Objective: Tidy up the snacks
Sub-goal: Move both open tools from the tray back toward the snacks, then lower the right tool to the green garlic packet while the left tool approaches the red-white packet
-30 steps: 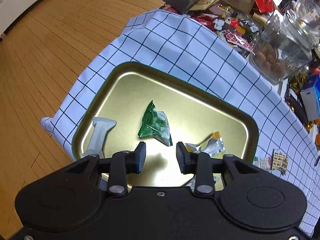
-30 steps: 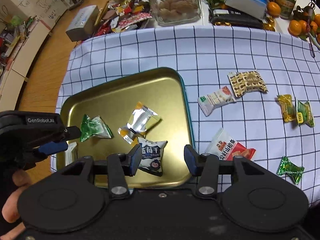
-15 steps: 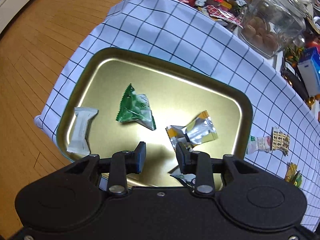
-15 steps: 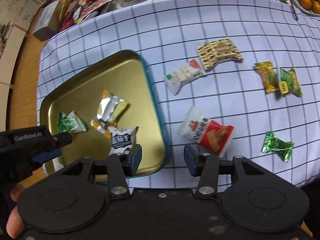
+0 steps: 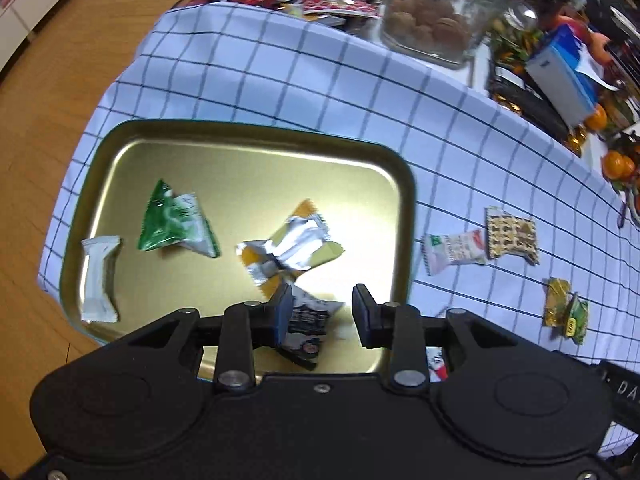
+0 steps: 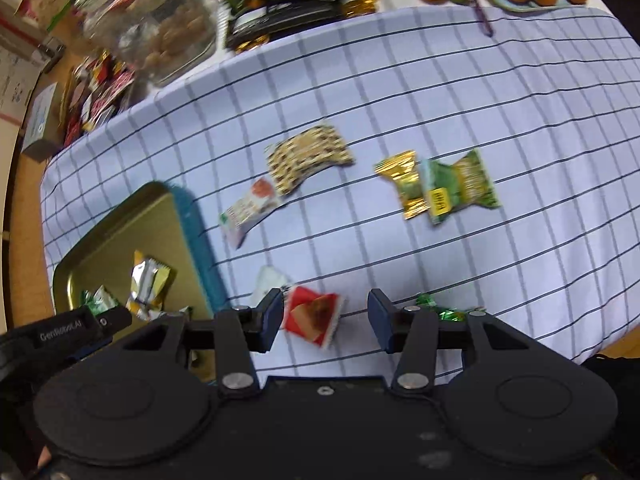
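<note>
Both grippers are parted and empty; right gripper [image 6: 322,316] above red packet [image 6: 314,316]; crinkly wrapper could be missed.

Left gripper [image 5: 320,316] is idle over tray [image 5: 256,136].

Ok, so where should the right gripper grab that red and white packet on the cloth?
Come straight down on the red packet, pinching across its narrow width at the puffy middle. It lies flat on the cloth, apart from the tray, and the open right gripper already hangs above it.
</note>
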Demonstrator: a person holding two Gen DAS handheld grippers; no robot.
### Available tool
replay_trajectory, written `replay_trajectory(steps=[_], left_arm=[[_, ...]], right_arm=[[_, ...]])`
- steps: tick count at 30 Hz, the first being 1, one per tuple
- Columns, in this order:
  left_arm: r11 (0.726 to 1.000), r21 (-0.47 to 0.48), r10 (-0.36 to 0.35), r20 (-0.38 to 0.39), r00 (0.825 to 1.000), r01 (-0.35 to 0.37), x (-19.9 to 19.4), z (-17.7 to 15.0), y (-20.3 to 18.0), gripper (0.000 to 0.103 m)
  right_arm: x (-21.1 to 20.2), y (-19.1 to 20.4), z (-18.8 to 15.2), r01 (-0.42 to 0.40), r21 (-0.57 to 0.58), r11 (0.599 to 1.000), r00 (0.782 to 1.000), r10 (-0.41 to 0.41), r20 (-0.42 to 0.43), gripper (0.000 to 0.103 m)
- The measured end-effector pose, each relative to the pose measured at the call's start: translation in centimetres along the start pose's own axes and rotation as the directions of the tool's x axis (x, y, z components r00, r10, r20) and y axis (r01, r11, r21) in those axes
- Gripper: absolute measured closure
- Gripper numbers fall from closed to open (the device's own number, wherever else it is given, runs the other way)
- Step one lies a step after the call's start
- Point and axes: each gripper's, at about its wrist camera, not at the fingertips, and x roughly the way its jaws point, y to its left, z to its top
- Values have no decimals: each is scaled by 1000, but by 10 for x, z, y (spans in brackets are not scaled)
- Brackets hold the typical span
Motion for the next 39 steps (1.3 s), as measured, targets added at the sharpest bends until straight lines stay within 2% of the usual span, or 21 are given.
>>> replay_trajectory(steps=[9, 14, 18, 21, 29, 39], left_arm=[[993, 89, -74, -6, 997, 74, 2, -6, -42, 60], [986, 105, -126, -24, 992, 128, 7, -9, -62, 60], [983, 124, -134, -29, 991, 136, 11, -10, -77, 60], [982, 147, -118, -25, 993, 121, 14, -11, -89, 60], [970, 224, -89, -14, 996, 90, 19, -16, -113, 60], [969, 227, -95, -39, 995, 102, 26, -16, -119, 60]], right_arm=[[-4, -62, 16, 39, 124, 991, 998, -44, 40, 54], [1, -89, 24, 39, 190, 981, 997, -50, 57, 54], [3, -101, 30, 25, 231, 973, 995, -46, 86, 54], [6, -104, 35, 20, 252, 967, 994, -47, 103, 54], [17, -96, 43, 23, 223, 975, 989, -55, 136, 54], [33, -85, 51, 16, 221, 975, 992, -43, 117, 54]])
